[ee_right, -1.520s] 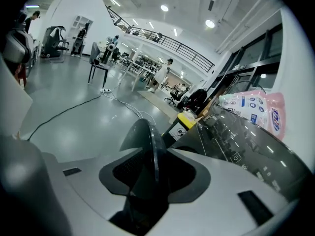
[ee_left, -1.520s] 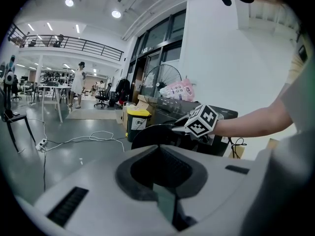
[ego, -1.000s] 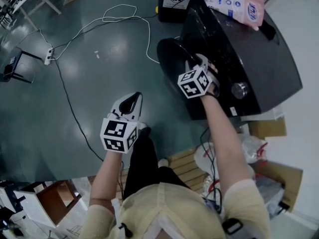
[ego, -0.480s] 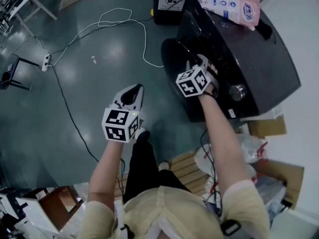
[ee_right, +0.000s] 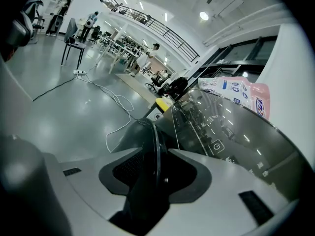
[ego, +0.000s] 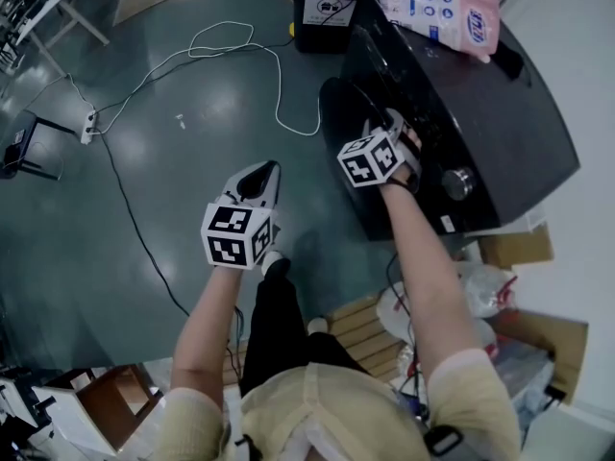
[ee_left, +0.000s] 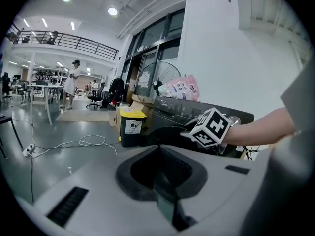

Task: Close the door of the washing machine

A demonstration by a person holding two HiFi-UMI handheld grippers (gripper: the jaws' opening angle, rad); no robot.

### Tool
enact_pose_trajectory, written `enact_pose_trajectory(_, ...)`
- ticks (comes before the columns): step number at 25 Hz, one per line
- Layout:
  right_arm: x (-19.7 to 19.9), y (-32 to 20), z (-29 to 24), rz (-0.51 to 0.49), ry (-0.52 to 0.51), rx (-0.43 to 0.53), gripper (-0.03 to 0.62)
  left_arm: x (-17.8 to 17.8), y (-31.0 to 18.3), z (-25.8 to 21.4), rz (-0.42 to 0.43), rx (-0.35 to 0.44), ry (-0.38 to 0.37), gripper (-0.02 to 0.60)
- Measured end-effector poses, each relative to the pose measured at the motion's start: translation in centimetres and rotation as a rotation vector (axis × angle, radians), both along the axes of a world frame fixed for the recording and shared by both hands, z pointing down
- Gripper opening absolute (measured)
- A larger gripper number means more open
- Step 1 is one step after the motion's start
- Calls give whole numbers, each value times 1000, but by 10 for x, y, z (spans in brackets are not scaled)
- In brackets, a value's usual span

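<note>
Head view first: the black washing machine [ego: 480, 104] sits at the upper right, and its round door [ego: 338, 113] stands ajar, swung out from the front over the grey floor [ego: 144, 209]. The right gripper [ego: 392, 128] is up against that door's edge, arm stretched out toward it. The left gripper [ego: 258, 182] hangs well apart from the machine, over bare floor. A pink detergent bag [ego: 442, 3] lies on top of the machine, a yellow-lidded bin [ego: 327, 3] stands just beside it, and a white cable [ego: 231, 46] loops across the floor.

Over to the left gripper view: the left gripper [ee_left: 158, 156] is clenched, jaws together with nothing between them. Beyond it the door [ee_left: 165, 134] shows dark and part open, the bin [ee_left: 130, 127] to its left, the bag [ee_left: 181, 88] up on the machine.

Right gripper view now: the right gripper [ee_right: 156, 166] is grasping the door [ee_right: 130, 136], the thin rim running straight up between the jaws and pinched there. The glossy front of the washing machine [ee_right: 221, 132] slopes away to the right, close behind the door, the pink bag [ee_right: 241, 92] on top.
</note>
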State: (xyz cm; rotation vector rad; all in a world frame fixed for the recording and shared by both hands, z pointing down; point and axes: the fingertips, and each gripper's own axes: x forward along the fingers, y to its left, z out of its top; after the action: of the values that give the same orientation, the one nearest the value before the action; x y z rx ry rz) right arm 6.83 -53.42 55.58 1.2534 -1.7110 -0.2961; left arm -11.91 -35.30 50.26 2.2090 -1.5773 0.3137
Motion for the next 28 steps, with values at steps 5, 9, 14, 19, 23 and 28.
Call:
enact_pose_trajectory(5,0,1,-2,33,12,0,144,-1,-3,-5,-4,19,-18,11)
enact_pose_trajectory(9,1,0,-3,41,28,10,145,-2,-4,-8,-2,29,-27,12)
enact_pose_trajectory(14,1,-1,-3,44,86,52,143,-7,0,-8,-8,27,-37,12)
enact_pose_trajectory(19,1,-2,-4,60,119,77,140,-17,5,-9,-25,25,-55,12)
enact_pose_trajectory(23,2,-3,-2,67,123,64,140,-23,11,-8,-35,22,-62,12)
enact_pose_trajectory(28,4,-1,-8,79,62,89,142,-32,18,-7,-63,26,-78,12)
